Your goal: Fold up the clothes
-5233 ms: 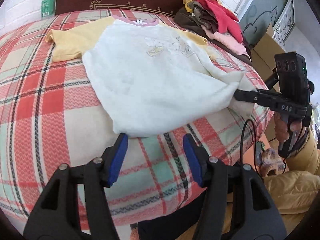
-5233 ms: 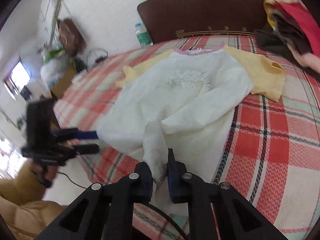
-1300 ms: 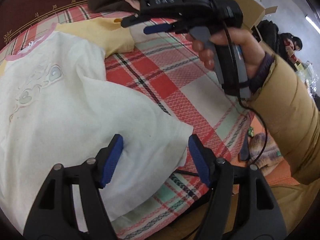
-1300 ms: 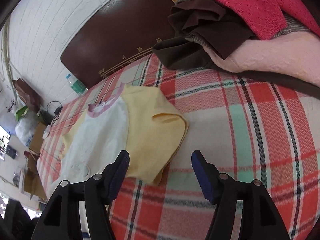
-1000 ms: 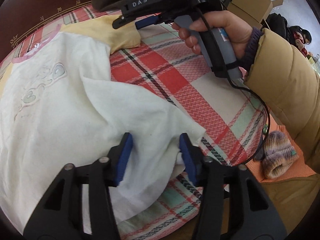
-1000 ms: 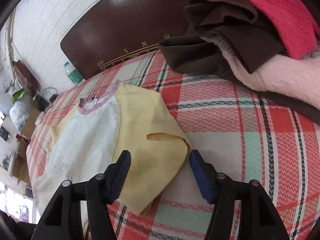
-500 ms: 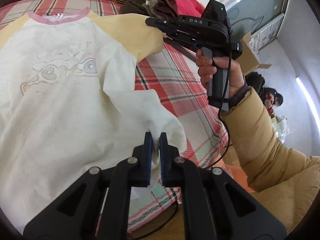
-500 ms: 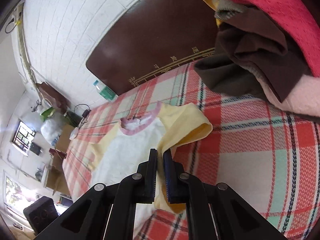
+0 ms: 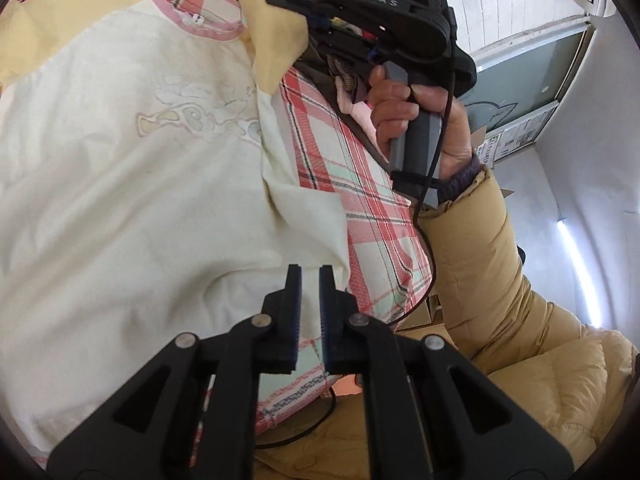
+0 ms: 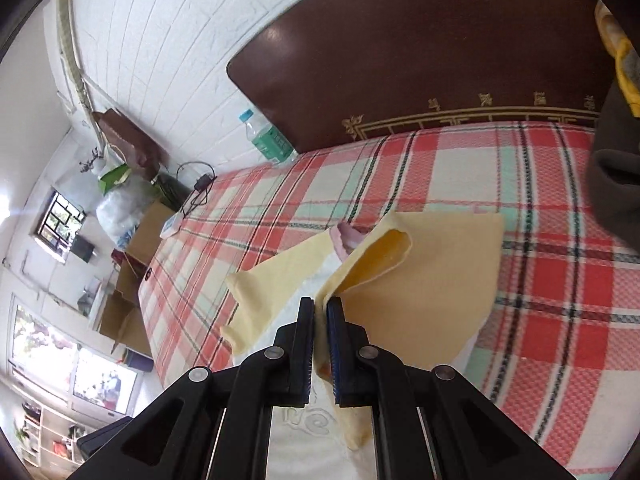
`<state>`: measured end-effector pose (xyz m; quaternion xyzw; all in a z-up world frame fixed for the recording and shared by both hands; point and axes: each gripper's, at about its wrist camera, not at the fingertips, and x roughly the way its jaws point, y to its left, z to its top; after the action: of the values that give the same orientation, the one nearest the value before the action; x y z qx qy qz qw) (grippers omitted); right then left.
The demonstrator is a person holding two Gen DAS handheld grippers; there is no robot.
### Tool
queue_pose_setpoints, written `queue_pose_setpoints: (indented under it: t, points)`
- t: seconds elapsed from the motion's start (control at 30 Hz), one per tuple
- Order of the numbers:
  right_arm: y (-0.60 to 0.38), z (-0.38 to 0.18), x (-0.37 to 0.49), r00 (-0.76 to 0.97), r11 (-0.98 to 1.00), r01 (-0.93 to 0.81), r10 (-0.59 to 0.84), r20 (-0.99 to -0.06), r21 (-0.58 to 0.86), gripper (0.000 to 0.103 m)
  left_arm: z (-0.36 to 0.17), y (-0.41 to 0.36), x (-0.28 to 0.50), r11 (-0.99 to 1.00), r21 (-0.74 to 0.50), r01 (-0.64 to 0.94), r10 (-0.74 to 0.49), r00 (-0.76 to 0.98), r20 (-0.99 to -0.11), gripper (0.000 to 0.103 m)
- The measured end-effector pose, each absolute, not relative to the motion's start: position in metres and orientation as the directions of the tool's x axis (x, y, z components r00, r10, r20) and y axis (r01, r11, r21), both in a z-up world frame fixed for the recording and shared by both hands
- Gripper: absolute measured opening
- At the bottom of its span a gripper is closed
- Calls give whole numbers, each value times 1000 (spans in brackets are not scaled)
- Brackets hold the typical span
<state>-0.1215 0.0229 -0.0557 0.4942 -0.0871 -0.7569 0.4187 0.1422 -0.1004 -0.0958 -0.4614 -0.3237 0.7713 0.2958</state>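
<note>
Both of my tools grip the shirt (image 9: 120, 184) spread on the bed (image 10: 540, 280). My left hand-held gripper (image 9: 309, 276) is clamped on its white lower corner, lifted slightly, I think. My right hand-held gripper (image 10: 319, 307) pinches the yellow sleeve (image 10: 420, 280), raised above the plaid cover near the headboard (image 10: 400, 60).

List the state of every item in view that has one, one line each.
left hand-held gripper: shut on the shirt's hem corner
right hand-held gripper: shut on the shirt's yellow sleeve
shirt: front up on the bed, right side lifted
water bottle: upright, capped
pile of clothes: unfolded heap
</note>
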Motion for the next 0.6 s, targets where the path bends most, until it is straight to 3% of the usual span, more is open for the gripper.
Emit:
queue_pose_setpoints:
  t: [0.1, 0.13, 0.17, 0.33, 0.37, 0.43, 0.47, 0.5, 0.6]
  points:
    - [-7, -73, -118, -113, -635, 564, -693, -712, 528, 10, -101, -107, 144, -632, -762, -140, 738, -409, -536, 8]
    - [-14, -79, -116, -94, -635, 563, -685, -723, 529, 14, -102, -109, 143, -638, -758, -136, 732, -413, -542, 8]
    - [-18, -85, -114, -72, -635, 562, -676, -733, 530, 25, -104, -112, 143, -645, -753, -131, 725, -417, -549, 8]
    - [5, -71, -86, -85, -616, 614, -674, -734, 494, 46, -95, -115, 129, -710, -691, -138, 668, -441, -599, 10]
    - [17, -64, -79, -100, -609, 625, -683, -723, 489, 49, -92, -114, 125, -717, -681, -147, 664, -443, -603, 14]
    - [44, -52, -61, -136, -610, 631, -696, -705, 480, 52, -88, -110, 116, -731, -663, -161, 652, -450, -609, 38]
    - [59, -46, -53, -154, -613, 631, -700, -697, 476, 57, -87, -107, 110, -732, -660, -171, 654, -449, -609, 57]
    - [73, -42, -43, -170, -617, 627, -705, -689, 476, 60, -86, -105, 103, -732, -659, -172, 654, -449, -609, 62]
    - [113, -48, -16, -181, -639, 594, -699, -692, 489, 63, -86, -102, 86, -713, -676, -187, 680, -423, -599, 62]
